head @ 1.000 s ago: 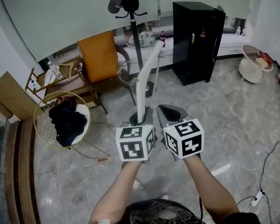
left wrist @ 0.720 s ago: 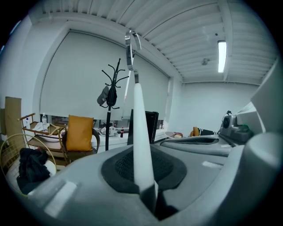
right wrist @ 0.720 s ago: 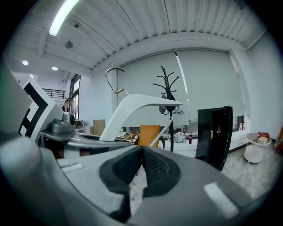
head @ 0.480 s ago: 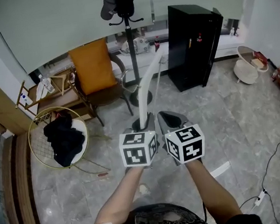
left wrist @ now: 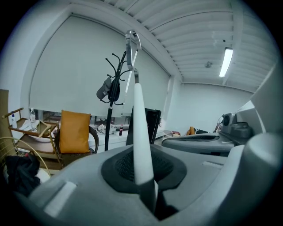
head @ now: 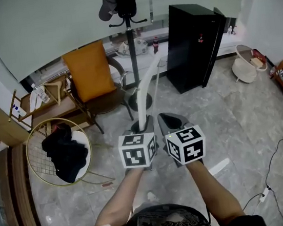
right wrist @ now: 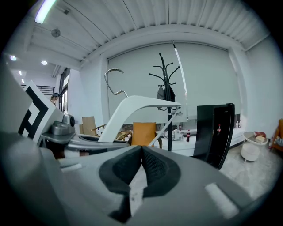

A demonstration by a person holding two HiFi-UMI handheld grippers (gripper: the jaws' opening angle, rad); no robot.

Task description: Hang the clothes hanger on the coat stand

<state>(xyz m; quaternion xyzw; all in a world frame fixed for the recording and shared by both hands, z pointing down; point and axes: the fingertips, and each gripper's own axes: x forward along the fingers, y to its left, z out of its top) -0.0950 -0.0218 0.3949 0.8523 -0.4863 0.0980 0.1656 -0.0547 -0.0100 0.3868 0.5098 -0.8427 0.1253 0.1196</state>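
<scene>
Short of the black metal coat stand (head: 132,49), the left tool (head: 142,126) clamps one arm-end of the stiff, probably light white plastic clothes hanger (head: 144,86); the right tool (head: 166,119) is closed, empty.

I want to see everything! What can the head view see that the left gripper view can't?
Only the head view shows the person's forearms and the power strip with its cable on the floor. Only the left gripper view shows the ceiling light and, close up, the left gripper shut on the white hanger. Both views show that hanger, the coat stand, the orange cushion and the black cabinet.
</scene>
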